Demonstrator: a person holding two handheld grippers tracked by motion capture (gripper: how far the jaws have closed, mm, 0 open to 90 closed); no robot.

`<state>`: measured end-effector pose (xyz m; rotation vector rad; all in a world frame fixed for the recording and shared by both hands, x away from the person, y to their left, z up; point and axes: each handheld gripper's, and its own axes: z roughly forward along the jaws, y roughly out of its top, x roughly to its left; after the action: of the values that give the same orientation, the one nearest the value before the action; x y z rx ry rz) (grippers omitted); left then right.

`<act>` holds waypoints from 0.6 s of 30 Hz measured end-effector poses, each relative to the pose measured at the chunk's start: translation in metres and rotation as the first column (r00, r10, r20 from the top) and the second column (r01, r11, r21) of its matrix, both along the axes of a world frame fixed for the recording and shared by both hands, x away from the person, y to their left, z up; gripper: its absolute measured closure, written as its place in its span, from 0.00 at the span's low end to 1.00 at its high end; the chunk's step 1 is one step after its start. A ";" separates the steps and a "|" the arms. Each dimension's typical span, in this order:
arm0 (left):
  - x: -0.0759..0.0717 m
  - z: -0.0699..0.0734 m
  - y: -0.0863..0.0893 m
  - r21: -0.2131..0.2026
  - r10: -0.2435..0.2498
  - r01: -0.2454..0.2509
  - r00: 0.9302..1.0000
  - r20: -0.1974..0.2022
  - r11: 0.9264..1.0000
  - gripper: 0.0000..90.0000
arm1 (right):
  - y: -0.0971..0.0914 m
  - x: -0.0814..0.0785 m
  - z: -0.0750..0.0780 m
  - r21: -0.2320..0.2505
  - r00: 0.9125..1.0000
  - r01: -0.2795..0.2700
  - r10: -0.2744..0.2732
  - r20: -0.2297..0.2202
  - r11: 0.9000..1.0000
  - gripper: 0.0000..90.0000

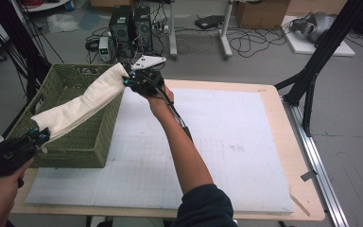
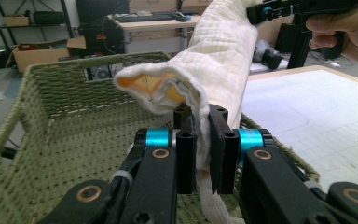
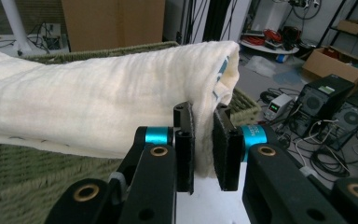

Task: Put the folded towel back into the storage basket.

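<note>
Overhead, the cream-white folded cloth with a woven, quilted texture (image 1: 82, 106) hangs stretched in the air as a long roll over the olive-green woven plastic basket (image 1: 82, 142), which sits at the table's left edge. Left gripper (image 1: 40, 137) clamps the near, lower end; right gripper (image 1: 128, 80) clamps the far, upper end by the basket's far right corner. To the basket's right, the white gridded foam mat (image 1: 227, 151) on the pale wooden table (image 1: 307, 189) lies bare w/ plenty of room.

Left gripper view: jaws of left gripper (image 2: 203, 149) pinched together on the cloth's (image 2: 214, 70) edge; layers gape open at the end, showing a yellowish inner side. Basket (image 2: 74, 121) interior directly below, rim close under the cloth. Right gripper (image 2: 261, 11) at the top right, on the far end.

Right gripper view: right gripper (image 3: 203, 149) jaws squeezed on the cloth's (image 3: 98, 107) folded corner, some blue print visible on an inner layer. Basket rim (image 3: 135, 46) behind and below the cloth.
</note>
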<state>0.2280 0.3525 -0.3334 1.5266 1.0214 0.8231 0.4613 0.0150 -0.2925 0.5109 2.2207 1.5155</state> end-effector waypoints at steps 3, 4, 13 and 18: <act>-0.001 0.001 0.005 0.004 0.013 -0.013 1.000 0.003 1.000 0.91 | 0.009 0.004 0.000 -0.003 1.000 -0.005 0.005 -0.006 1.000 0.90; -0.002 0.001 0.006 0.006 0.016 -0.016 1.000 0.004 1.000 0.91 | 0.013 0.005 0.000 -0.005 1.000 -0.005 0.005 -0.008 1.000 0.90; -0.008 0.000 0.021 0.008 0.052 -0.052 0.999 0.008 0.999 0.91 | 0.044 0.011 0.001 -0.012 1.000 -0.027 0.027 -0.004 1.000 0.90; -0.009 -0.001 0.029 0.006 0.071 -0.071 0.997 0.006 0.997 0.91 | 0.058 0.015 0.000 -0.028 0.999 -0.037 0.037 0.000 0.999 0.90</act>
<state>0.2185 0.3815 -0.3339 1.4993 1.0749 0.8808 0.4763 0.0732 -0.2921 0.4634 2.2589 1.5008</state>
